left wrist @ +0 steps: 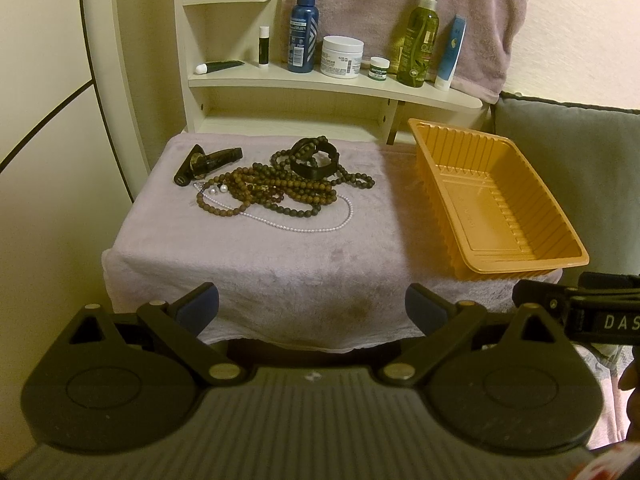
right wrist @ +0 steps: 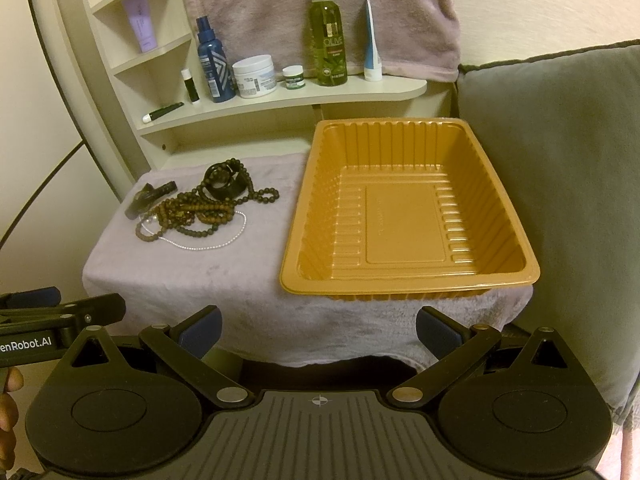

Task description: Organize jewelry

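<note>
Your left gripper (left wrist: 312, 308) hangs in front of the near edge of the towel-covered table (left wrist: 280, 264), its blue-padded fingers (left wrist: 200, 306) spread wide with nothing between them. Your right gripper (right wrist: 318, 330) sits just beside it on the right, also wide open and empty, its pads level with the draped towel edge. Ahead of the left gripper and slightly to its left lies the jewelry pile: a tangle of brown bead necklaces (left wrist: 256, 190), darker bead strands (left wrist: 352, 178) looping out toward the right, and a thin pearl strand (left wrist: 316, 226) curving along the side of the pile nearest you, partly under the brown beads. A black cuff bracelet (left wrist: 314, 160) rests on the far part of the pile, touching the dark beads. A black watch (left wrist: 208, 162) lies at the pile's far left, its strap end beside the brown beads. Directly ahead of the right gripper, and to the right of the left one, the orange plastic tray (right wrist: 404, 280) stands on the towel with nothing in it, its near rim jutting a little past the table edge. The tray and the pile are apart, with bare towel between them. Beyond both, a shelf (left wrist: 320, 80) carries bottles, jars and tubes.
</note>
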`<state>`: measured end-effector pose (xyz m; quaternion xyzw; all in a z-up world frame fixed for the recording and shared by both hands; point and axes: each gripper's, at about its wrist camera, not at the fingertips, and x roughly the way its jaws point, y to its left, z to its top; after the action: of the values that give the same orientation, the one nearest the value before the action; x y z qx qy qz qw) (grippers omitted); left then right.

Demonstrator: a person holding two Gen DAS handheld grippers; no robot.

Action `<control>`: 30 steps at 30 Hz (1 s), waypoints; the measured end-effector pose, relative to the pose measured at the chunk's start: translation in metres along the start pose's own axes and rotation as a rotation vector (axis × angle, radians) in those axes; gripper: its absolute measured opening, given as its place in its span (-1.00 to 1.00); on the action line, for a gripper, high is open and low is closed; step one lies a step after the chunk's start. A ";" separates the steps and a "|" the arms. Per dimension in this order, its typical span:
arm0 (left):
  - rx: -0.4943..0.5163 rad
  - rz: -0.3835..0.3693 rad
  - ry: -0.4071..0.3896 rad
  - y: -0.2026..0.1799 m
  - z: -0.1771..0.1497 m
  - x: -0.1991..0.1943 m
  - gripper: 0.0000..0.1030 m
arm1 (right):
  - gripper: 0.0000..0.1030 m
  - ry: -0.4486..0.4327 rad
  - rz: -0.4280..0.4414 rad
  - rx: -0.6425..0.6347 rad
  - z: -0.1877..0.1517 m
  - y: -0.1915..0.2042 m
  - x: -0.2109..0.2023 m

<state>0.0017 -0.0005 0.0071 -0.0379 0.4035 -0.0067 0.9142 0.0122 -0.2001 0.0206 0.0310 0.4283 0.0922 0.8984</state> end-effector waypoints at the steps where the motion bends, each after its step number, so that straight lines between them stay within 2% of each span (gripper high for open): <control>1: 0.000 0.001 0.000 0.000 0.000 0.000 0.92 | 0.99 0.000 0.000 0.000 0.000 0.000 0.000; 30: -0.022 -0.006 -0.015 0.007 -0.003 0.005 0.92 | 0.99 -0.018 -0.001 0.024 -0.003 -0.006 0.000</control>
<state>0.0026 0.0058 0.0011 -0.0490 0.3964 -0.0048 0.9168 0.0108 -0.2058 0.0177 0.0422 0.4213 0.0863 0.9018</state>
